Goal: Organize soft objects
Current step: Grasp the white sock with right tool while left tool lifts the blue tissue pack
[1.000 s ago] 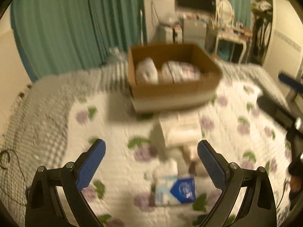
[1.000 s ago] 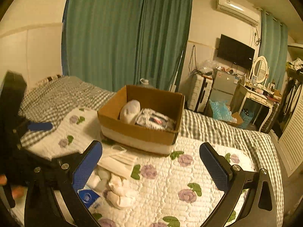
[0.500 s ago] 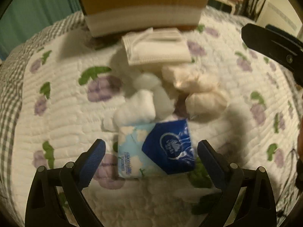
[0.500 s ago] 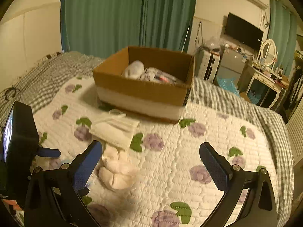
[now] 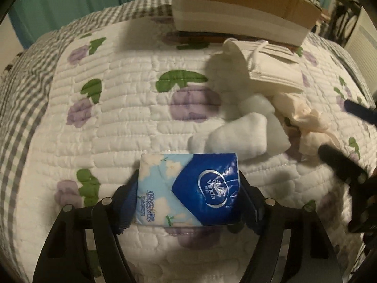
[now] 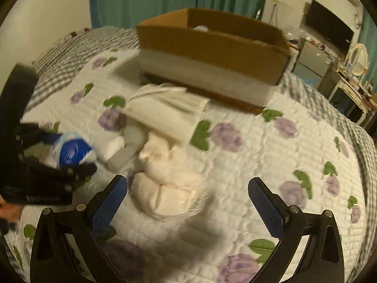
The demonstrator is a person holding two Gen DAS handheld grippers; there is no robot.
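Observation:
My left gripper (image 5: 188,198) is shut on a blue and white tissue pack (image 5: 188,188) that lies on the quilt; the pack also shows in the right wrist view (image 6: 73,152). Just beyond it lie white cotton rolls (image 5: 242,136), cream cloth bundles (image 5: 304,115) and a stack of white face masks (image 5: 271,68). My right gripper (image 6: 188,202) is open and empty, low over the cream bundles (image 6: 165,184), with the masks (image 6: 165,110) behind them. A cardboard box (image 6: 212,54) stands at the back with soft items inside.
The bed has a white quilt with purple flowers (image 6: 271,165) over a grey checked sheet (image 5: 21,75). Green curtains (image 6: 165,0) hang behind. A dresser with a mirror (image 6: 353,70) and a TV (image 6: 329,26) stand at the far right.
My left gripper has dropped to the tissue pack and closed its fingers on both sides of it. My right gripper has moved down and forward towards the cream bundles.

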